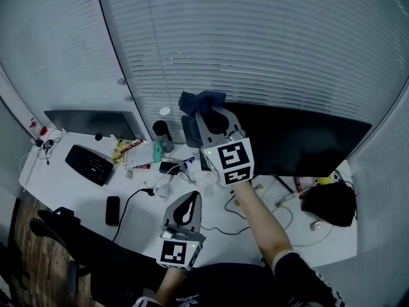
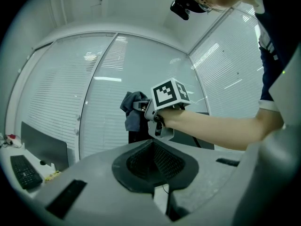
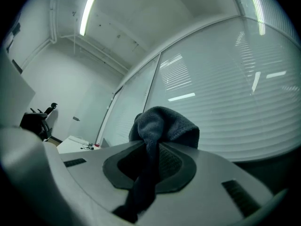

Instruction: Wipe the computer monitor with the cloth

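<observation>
Closest to you, your left gripper [image 1: 187, 200] hangs low over the front of the white surface [image 1: 64, 184], its fingers pressed together with nothing between them. Your right arm reaches out past it, and your right gripper [image 1: 206, 117] is raised to the upper left corner of the dark computer monitor [image 1: 307, 142], which stands toward the right side of the surface. Its fingers are clamped on the blue-grey cloth [image 1: 201, 101]: a bunch of it bulges out beyond the tips and a tail hangs back between the pads. The cloth sits right at that top corner of the monitor, but you cannot tell whether it presses on the screen. Off to your left stand a second monitor [image 1: 89, 123], a black keyboard [image 1: 89, 164] and a dark phone [image 1: 112, 210], with a dark tumbler [image 1: 163, 135] just left of the cloth. A black bag [image 1: 331, 203] lies on the far right, under the monitor's right end.
</observation>
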`<state>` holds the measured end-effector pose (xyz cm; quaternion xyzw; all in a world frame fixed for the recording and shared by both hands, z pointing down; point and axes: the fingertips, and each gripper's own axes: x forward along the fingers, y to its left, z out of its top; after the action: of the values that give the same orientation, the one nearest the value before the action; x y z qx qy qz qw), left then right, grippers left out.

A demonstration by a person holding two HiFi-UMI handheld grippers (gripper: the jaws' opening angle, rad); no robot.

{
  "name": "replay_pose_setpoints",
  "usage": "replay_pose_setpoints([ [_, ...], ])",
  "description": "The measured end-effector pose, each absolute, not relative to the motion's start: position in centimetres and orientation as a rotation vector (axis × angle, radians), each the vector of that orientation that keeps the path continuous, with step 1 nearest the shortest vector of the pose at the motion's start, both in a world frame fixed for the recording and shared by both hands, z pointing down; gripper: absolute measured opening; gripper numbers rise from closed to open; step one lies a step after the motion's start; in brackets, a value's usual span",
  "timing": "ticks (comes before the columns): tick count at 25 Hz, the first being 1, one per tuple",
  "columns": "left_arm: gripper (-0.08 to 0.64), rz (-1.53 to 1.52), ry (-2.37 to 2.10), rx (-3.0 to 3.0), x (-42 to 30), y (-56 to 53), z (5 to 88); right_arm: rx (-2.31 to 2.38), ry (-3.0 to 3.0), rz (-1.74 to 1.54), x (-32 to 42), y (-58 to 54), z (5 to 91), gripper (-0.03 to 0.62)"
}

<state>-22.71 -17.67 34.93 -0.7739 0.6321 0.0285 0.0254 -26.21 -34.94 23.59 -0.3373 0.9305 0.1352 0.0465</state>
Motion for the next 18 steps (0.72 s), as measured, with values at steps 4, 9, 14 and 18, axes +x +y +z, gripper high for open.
replay_pose_setpoints([
  [4,0.006,0.081,1.948,-2.395,-22.4,-17.4,34.7,-1.057,2.832,0.403,-24.8,-35.2,23.7,0.046],
  [9,0.006,0.035,1.931,-2.425,-21.2,-17.2,35.0,-1.12,2.821,0.436,-22.4,-35.6,23.6,0.046],
  [14,0.006,0.053,1.883,-2.458,-18.9,-17.4,34.7,-1.18,2.803,0.445,-19.4,-36.0,23.5,0.046],
  [18,0.006,0.073,1.86,-2.474,-16.7,-17.4,34.5,-1.217,2.788,0.466,-16.4,-36.2,23.3,0.046],
])
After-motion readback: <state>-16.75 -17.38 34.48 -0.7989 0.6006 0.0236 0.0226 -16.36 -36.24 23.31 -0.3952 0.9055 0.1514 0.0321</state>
